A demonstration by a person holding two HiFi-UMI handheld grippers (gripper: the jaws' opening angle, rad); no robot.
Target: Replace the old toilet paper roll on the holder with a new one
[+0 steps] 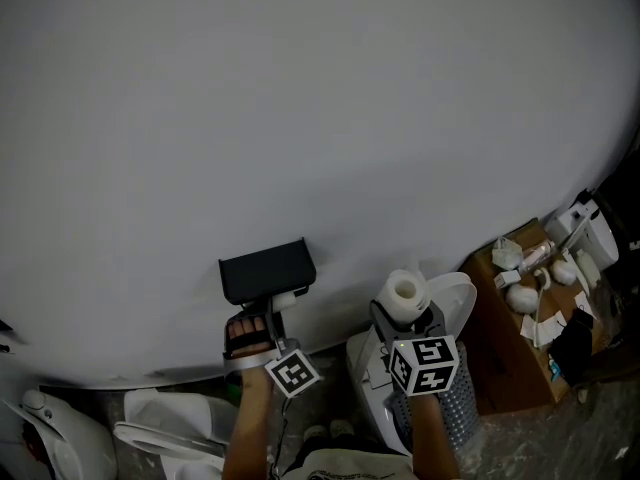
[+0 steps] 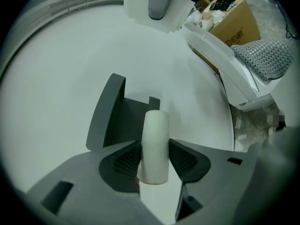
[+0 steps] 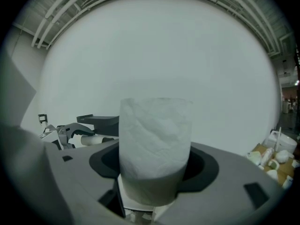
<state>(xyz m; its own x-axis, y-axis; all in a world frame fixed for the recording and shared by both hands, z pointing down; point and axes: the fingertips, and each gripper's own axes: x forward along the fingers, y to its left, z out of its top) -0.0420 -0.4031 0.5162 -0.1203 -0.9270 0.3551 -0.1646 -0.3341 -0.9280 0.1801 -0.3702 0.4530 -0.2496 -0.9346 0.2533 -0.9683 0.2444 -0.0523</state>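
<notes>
Clamping tube (image 2: 154, 142), roll (image 3: 155, 144); box (image 2: 239, 25) print unreadable.

The left tool (image 1: 283, 306) reaches forward and slightly down from the left hand (image 1: 247, 336), which is closed round its grip. The bare left forearm (image 1: 248, 430) comes up from the bottom edge of the head view. The jaws stand part-way in, with their pads pressed on both sides of a thin tube (image 2: 154, 144). The right tool (image 1: 407, 316) is held to its right, apart from it and pointing the same way. Its marker cube (image 1: 424, 364) faces the camera, with the right forearm (image 1: 432, 446) below. Its jaws stand wide, clamped on a full roll (image 3: 154, 139) upright between them.
</notes>
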